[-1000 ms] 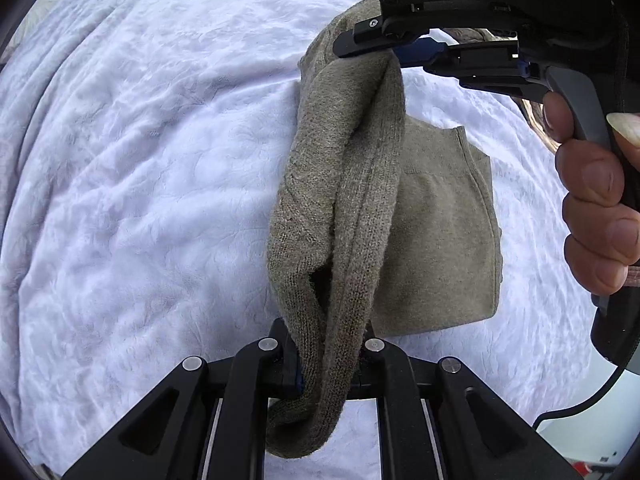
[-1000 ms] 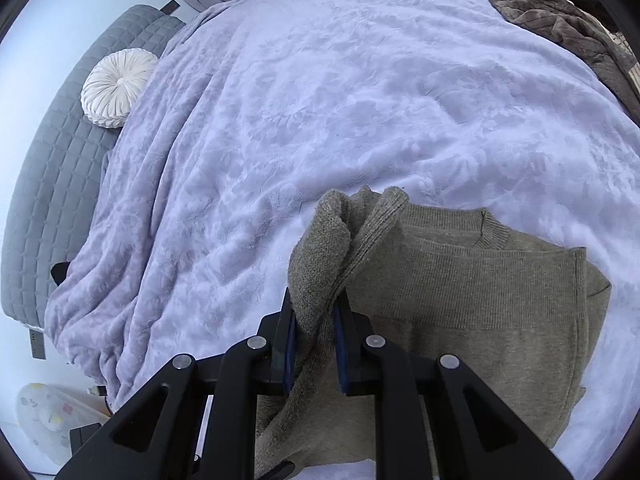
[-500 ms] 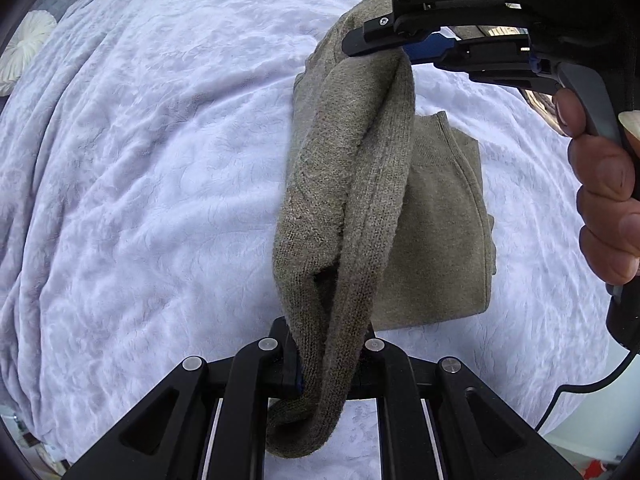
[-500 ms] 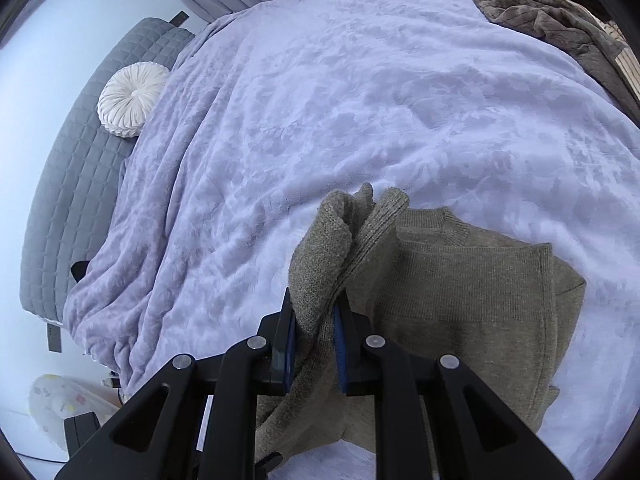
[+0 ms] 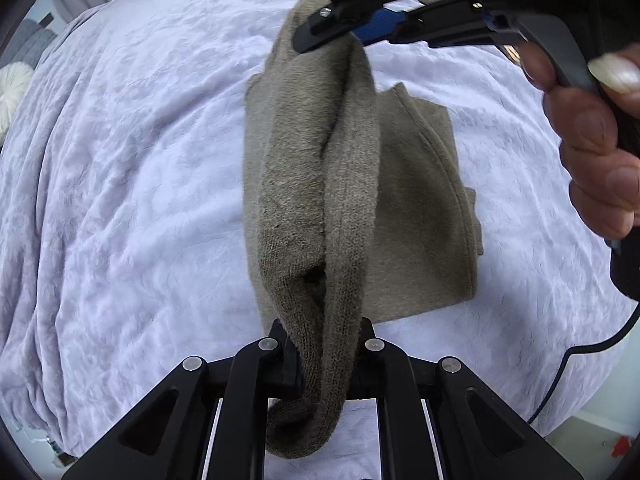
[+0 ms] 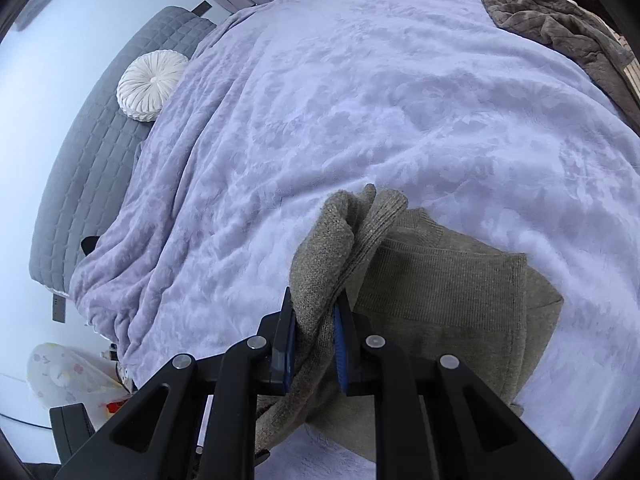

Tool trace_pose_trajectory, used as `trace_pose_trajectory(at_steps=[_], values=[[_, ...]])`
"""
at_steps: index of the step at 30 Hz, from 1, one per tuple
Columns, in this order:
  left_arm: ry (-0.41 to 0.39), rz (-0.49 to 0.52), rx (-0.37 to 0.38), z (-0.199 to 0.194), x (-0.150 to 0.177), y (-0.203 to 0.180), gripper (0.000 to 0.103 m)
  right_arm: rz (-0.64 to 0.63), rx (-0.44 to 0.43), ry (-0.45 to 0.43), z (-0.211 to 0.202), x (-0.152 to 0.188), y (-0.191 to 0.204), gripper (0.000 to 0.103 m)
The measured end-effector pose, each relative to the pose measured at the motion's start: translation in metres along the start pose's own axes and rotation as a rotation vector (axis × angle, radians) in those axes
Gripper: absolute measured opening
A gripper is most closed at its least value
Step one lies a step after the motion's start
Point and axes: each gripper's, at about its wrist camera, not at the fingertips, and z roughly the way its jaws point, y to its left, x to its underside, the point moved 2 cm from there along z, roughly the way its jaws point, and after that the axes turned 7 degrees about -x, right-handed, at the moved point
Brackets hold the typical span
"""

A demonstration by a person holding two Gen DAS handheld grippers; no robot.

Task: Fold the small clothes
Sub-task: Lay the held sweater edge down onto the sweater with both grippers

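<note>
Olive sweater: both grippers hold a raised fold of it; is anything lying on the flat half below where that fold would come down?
Nothing visible. The left gripper and right gripper each clamp the olive sweater, and its flat half on the white blanket is bare. The brown garment pile lies far off.

An olive-grey knit sweater (image 5: pixel 420 216) lies partly folded on the bed, ribbed collar away from the near edge; one rolled edge of it is lifted off the flat part and hangs stretched in a thick band, pinched at both ends
</note>
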Motion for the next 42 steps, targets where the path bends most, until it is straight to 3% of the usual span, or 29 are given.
trace_pose_trajectory(at_steps=[13, 42], values=[[0.03, 0.08, 0.035, 0.011, -0.018, -0.05, 0.013, -0.006, 0.014, 0.012, -0.017, 0.004, -0.041, 0.017], [0.081, 0.227, 0.098, 0.042, -0.03, -0.113, 0.013, 0.052, -0.026, -0.001, -0.034, 0.03, -0.12, 0.017]])
